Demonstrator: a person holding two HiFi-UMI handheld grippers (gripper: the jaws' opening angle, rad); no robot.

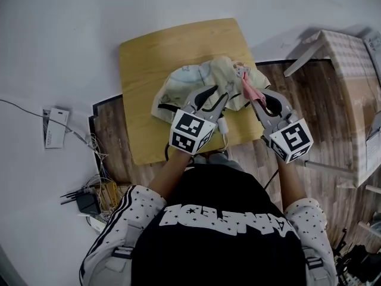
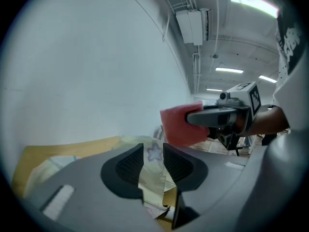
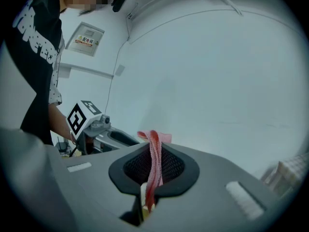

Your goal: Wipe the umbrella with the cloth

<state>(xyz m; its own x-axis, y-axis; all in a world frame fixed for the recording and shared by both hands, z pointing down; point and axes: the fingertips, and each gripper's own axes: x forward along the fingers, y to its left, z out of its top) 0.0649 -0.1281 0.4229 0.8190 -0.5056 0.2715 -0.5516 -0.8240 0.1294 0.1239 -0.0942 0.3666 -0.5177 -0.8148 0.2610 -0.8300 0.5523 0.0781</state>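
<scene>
Two grippers are working over a light wooden square table (image 1: 155, 46).
The left gripper (image 1: 217, 94) (image 2: 153, 156) is pinching a fold of the pale patterned fabric umbrella (image 1: 184, 79) (image 2: 152, 180) lying there. The right gripper (image 1: 253, 94) (image 3: 153, 166), jaws closed, is clamping a thin pink cloth (image 1: 248, 88) (image 2: 178, 124) (image 3: 153, 153) just beside it.

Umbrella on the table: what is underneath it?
The umbrella lies crumpled on a small wooden table, whose bare top shows all around it. Whether anything else sits beneath the fabric cannot be seen, because the fabric covers that spot.
</scene>
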